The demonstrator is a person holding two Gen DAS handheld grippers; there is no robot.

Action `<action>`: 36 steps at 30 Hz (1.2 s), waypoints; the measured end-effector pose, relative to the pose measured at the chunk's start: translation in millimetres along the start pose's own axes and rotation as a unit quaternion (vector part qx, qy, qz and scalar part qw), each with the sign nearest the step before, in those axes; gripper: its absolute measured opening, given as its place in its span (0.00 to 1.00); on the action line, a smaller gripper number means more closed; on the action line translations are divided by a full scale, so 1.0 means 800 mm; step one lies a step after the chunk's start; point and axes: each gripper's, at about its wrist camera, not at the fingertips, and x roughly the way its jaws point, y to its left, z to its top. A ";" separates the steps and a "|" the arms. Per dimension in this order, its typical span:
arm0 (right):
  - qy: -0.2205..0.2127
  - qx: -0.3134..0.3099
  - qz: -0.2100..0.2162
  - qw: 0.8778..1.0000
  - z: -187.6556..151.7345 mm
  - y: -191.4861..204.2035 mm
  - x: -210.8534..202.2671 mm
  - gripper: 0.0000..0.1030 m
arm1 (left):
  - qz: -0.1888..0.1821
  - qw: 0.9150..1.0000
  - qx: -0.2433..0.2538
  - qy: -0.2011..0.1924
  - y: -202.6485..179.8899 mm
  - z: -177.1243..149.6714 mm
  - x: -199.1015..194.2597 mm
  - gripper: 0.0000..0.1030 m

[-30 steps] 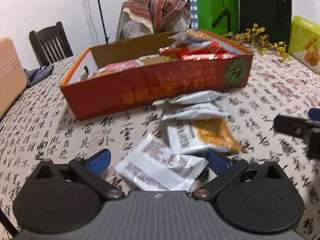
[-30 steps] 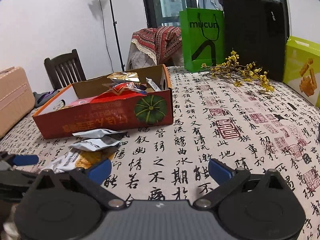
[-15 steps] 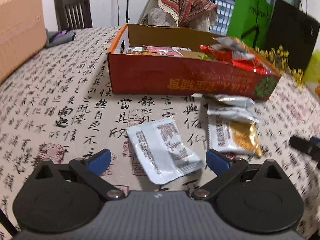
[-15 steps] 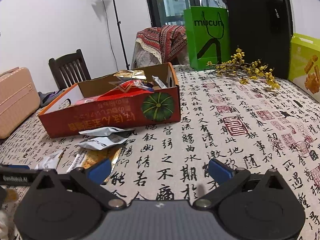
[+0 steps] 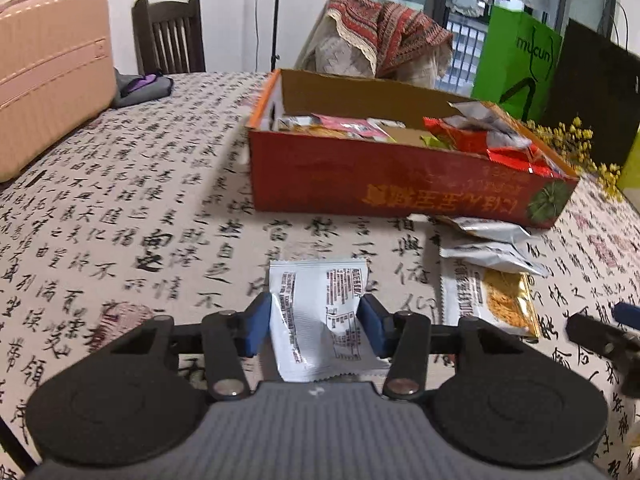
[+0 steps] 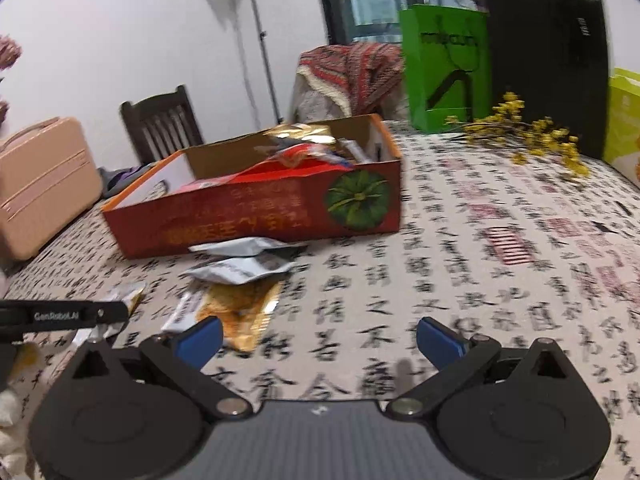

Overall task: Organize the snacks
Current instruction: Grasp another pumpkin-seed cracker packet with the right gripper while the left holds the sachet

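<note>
My left gripper is shut on a white snack packet with printed text, low over the tablecloth. Ahead stands the red cardboard box holding several snacks. A gold-and-white packet and two silver packets lie on the cloth to the right, in front of the box. My right gripper is open and empty above the cloth; the gold packet, the silver packets and the box lie ahead to its left. The left gripper's finger shows at the left edge.
A pink suitcase and a dark wooden chair are at the far left. A green bag, a black bag, yellow flowers and a lime box stand at the back right.
My left gripper has swung left, moved over the white packet and closed on its sides. My right gripper has shifted left toward the loose packets and stayed open.
</note>
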 end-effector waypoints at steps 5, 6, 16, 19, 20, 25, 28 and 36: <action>0.026 -0.013 0.042 0.999 0.007 0.032 0.030 1.00 | -0.005 1.000 -0.008 -0.024 0.019 0.006 -0.015 0.48; 0.031 -0.011 0.041 0.999 0.009 0.037 0.037 1.00 | -0.005 1.000 -0.008 -0.028 0.023 0.007 -0.017 0.48; 0.050 -0.063 -0.034 0.996 0.025 0.100 0.093 1.00 | -0.011 0.998 -0.015 -0.053 0.050 0.012 -0.024 0.48; 0.040 -0.076 -0.033 0.996 0.019 0.107 0.089 0.95 | -0.014 0.998 -0.019 -0.051 0.055 0.011 -0.021 0.48; 0.038 -0.078 -0.030 0.996 0.018 0.106 0.087 0.94 | -0.015 0.998 -0.021 -0.050 0.056 0.011 -0.020 0.48; 0.026 -0.098 0.000 0.995 0.008 0.105 0.065 0.68 | -0.022 0.998 -0.024 -0.050 0.056 0.008 -0.020 0.48; 0.017 -0.117 0.016 0.993 -0.001 0.107 0.050 0.55 | -0.026 0.998 -0.024 -0.050 0.054 0.006 -0.022 0.48; -0.010 -0.112 0.040 0.993 -0.003 0.100 0.009 0.41 | -0.027 0.997 -0.018 -0.066 0.046 0.007 -0.043 0.48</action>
